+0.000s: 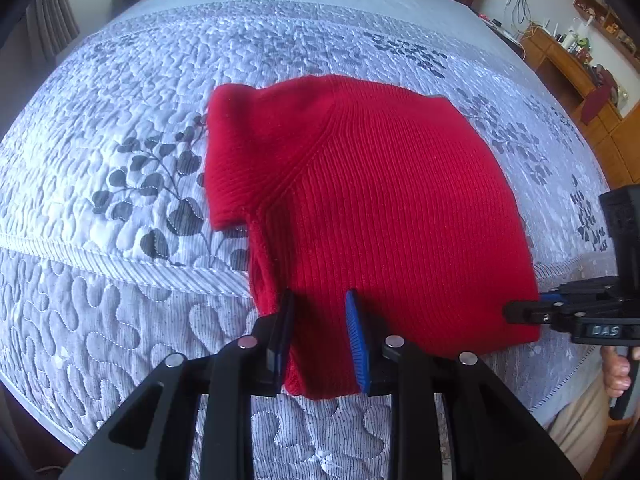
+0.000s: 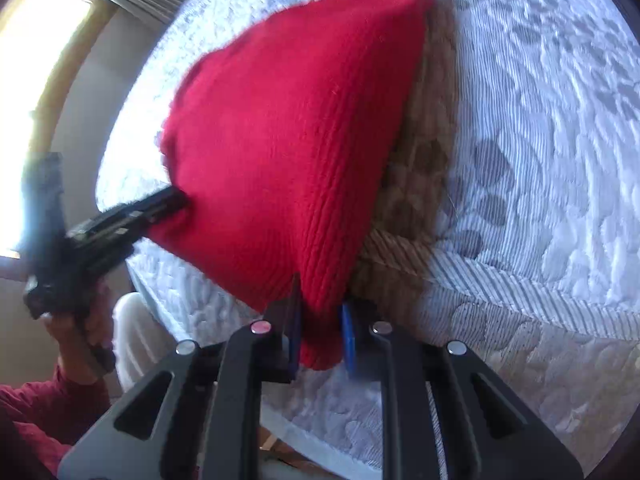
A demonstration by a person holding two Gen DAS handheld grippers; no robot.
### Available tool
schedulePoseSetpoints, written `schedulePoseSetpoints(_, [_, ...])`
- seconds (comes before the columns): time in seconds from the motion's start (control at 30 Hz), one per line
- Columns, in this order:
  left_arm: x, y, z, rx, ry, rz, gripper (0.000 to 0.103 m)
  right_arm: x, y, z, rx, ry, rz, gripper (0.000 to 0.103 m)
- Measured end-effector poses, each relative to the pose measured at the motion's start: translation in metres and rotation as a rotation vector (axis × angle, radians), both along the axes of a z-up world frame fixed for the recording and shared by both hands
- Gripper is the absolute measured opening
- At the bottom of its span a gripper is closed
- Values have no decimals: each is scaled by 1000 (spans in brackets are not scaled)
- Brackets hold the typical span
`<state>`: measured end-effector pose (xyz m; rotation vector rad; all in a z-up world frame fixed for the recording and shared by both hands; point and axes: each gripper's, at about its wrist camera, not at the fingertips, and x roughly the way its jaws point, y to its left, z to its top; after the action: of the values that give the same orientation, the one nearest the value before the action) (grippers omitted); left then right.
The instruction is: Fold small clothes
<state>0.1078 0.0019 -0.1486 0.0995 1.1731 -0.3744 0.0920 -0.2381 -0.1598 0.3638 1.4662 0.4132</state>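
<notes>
The left gripper (image 1: 320,330) clamps the near hem of the red sweater (image 1: 372,208), and the right gripper (image 2: 320,322) pinches the same hem at its other corner. The sweater lies on the quilted bedspread (image 1: 120,140) near its front edge, one sleeve (image 1: 240,152) folded over.

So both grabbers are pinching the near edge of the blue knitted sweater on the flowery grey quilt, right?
Almost. The ribbed knitted sweater is red, not blue, as the left wrist view shows. The rest holds: the left gripper and right gripper both pinch its near edge on the quilted grey bedspread with the leaf print.
</notes>
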Motion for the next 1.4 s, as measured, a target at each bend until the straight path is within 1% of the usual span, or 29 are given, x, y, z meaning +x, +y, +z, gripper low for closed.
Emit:
schedulePoseSetpoints(0.07, [0,0,-1,-1,-2,-1,27,1,1,-6,-2,-2,2,15])
schedulePoseSetpoints(0.2, [0,0,-3,-10,-2,1,31,2,4,-4,-5,-1,7,18])
schedulePoseSetpoints(0.27, [1,1,-2,-18,4,4,32,3,5,-3,0,10,-2,19])
schedulePoseSetpoints(0.33, [3,5,2,-47,17,17,35,5,4,2,13,12,-4,25])
schedulePoseSetpoints(0.37, [5,11,5,-73,30,29,38,5,2,6,8,5,-2,29])
schedulePoseSetpoints(0.4, [8,18,9,-82,34,51,48,6,1,10,1,-7,0,36])
schedulePoseSetpoints(0.43, [11,25,13,-79,27,80,52,7,-1,17,-9,-26,-3,39])
schedulePoseSetpoints(0.5, [18,43,24,-70,-6,133,54,12,-10,32,5,-63,-28,54])
schedulePoseSetpoints(0.53, [24,51,28,-66,-14,151,55,14,-14,35,20,-73,-38,55])
schedulePoseSetpoints(0.6, [37,61,32,-72,-9,172,63,22,-22,41,43,-80,-56,55])
schedulePoseSetpoints(0.7, [66,70,21,-95,54,173,63,39,-29,44,23,-91,-58,56])
schedulePoseSetpoints(0.83, [98,71,-3,-231,170,170,63,54,-34,38,42,-75,-61,57])
schedulePoseSetpoints(0.9, [106,67,-11,-261,194,165,63,62,-36,33,60,-64,-56,57])
schedulePoseSetpoints(0.93, [109,64,-13,-287,205,153,63,66,-35,31,69,-56,-55,58])
schedulePoseSetpoints(0.97, [112,62,-17,-329,228,133,63,70,-34,28,81,-50,-54,58])
schedulePoseSetpoints(1.07, [121,52,-30,-415,296,112,62,78,-35,20,110,-31,-54,58])
schedulePoseSetpoints(1.13, [124,46,-38,-443,328,91,62,83,-34,15,116,-22,-53,58])
schedulePoseSetpoints(1.2, [129,41,-44,-496,366,65,62,88,-32,10,134,-17,-49,58])
schedulePoseSetpoints(1.27, [134,38,-49,-520,389,62,62,92,-31,5,151,-10,-47,58])
schedulePoseSetpoints(1.3, [136,37,-50,-538,396,55,60,95,-30,2,155,-5,-48,58])
schedulePoseSetpoints(1.33, [138,34,-52,-559,410,53,56,97,-29,0,157,-1,-51,58])
schedulePoseSetpoints(1.37, [140,32,-54,-566,425,54,48,99,-29,-4,163,7,-54,60])
schedulePoseSetpoints(1.4, [141,29,-56,-569,432,56,46,102,-28,-7,172,14,-57,61])
